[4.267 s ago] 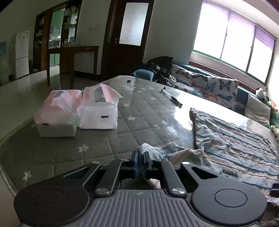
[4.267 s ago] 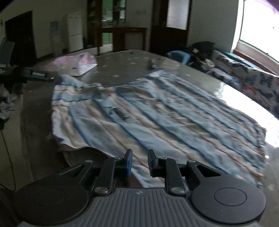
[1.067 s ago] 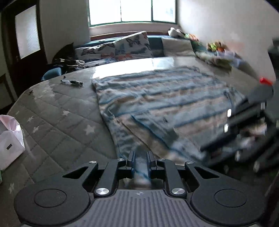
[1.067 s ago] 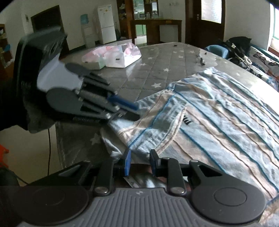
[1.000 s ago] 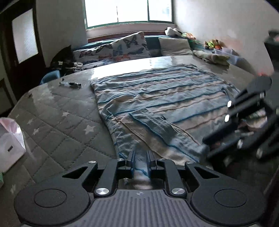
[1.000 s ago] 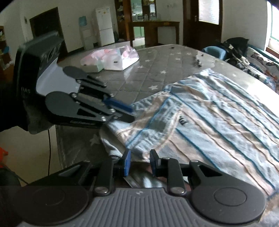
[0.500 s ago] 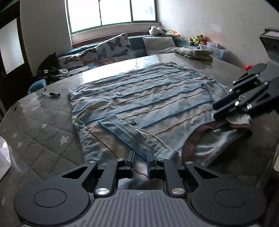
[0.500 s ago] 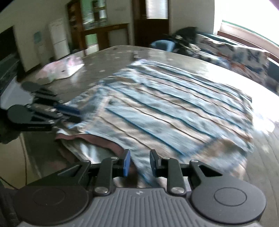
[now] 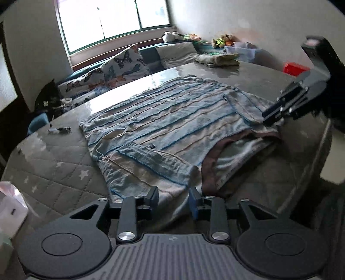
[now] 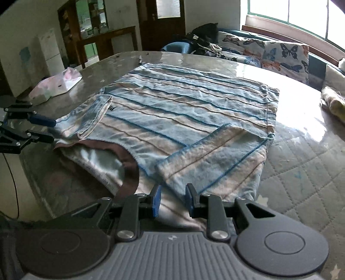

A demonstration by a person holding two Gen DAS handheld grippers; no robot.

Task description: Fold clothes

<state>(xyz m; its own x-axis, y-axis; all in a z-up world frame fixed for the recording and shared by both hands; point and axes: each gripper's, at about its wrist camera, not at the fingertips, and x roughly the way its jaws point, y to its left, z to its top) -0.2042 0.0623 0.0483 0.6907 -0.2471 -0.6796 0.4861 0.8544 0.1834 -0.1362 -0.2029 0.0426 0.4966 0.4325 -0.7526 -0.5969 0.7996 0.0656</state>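
Lying flat on the surface (image 9: 54, 155), the shirt (image 9: 163, 120) had both sleeves folded in; more folds remained. Left tongs (image 9: 173, 199) were opening, cloth between them; right tongs (image 10: 172, 200) looked released.

The setting is a lived-in room of a private home. Indicators: a large table (image 9: 248, 73) under a quilted star-print cover, a window-side bench with butterfly-print cushions (image 10: 284, 55), soft toys (image 9: 224, 39) on the sill-side ledge, and a folded blanket (image 9: 217, 59) at the table's far end. Further indicators in the right wrist view: a white refrigerator (image 10: 50, 51), a dark wooden cabinet (image 10: 90, 21) with glass doors, and a wooden door (image 10: 166, 19) with a frosted pane.
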